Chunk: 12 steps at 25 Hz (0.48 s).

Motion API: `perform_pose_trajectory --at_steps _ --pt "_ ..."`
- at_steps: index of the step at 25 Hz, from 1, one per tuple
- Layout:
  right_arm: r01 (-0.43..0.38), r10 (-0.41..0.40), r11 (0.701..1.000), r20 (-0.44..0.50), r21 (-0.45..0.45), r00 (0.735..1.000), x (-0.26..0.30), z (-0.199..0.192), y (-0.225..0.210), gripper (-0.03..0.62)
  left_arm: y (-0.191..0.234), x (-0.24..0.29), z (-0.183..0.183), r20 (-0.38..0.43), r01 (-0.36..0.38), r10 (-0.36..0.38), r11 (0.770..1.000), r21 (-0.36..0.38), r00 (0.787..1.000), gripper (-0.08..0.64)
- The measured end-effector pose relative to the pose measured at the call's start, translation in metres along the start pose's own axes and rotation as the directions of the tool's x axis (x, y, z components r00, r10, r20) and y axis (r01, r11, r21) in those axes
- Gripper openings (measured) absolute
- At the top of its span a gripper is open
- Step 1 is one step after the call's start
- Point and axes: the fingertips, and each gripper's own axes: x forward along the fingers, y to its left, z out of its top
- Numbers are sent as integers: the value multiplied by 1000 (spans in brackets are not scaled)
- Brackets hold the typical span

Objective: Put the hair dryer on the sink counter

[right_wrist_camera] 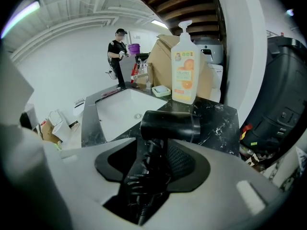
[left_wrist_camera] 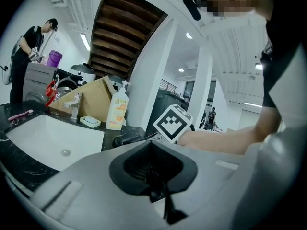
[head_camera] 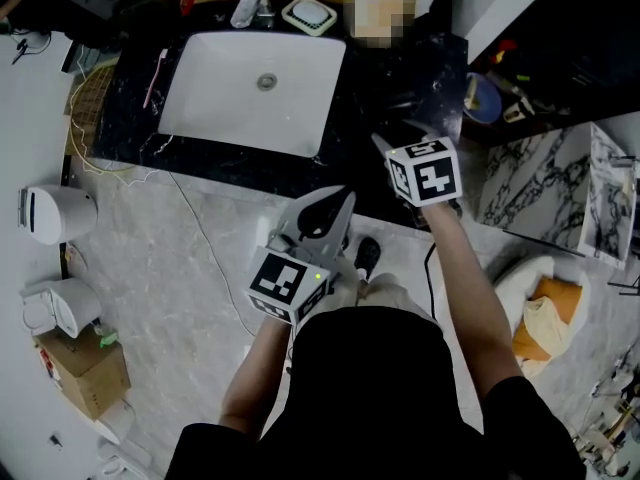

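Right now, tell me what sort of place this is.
Likely a bathroom vanity area, perhaps staged in a larger workspace: a white sink in a black marble counter, with a pump bottle and soap dish beside it.

Soap bottle (right_wrist_camera: 183,68) — soap dish (right_wrist_camera: 161,91)

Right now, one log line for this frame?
right gripper shut on hair dryer handle | hair dryer above black marble counter, right of sink, contact unclear | left gripper shut, empty | not released

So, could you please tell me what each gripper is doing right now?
Left gripper: jaws closed, empty.
Right gripper: closed on the hair dryer.
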Motion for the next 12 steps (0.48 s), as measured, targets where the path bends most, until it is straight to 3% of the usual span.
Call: perform_pose_trajectory --at_steps 12 --pt "2 8 998 142 -70 990 -63 -14 17 167 -45 -32 -7 20 -39 38 998 53 999 -2"
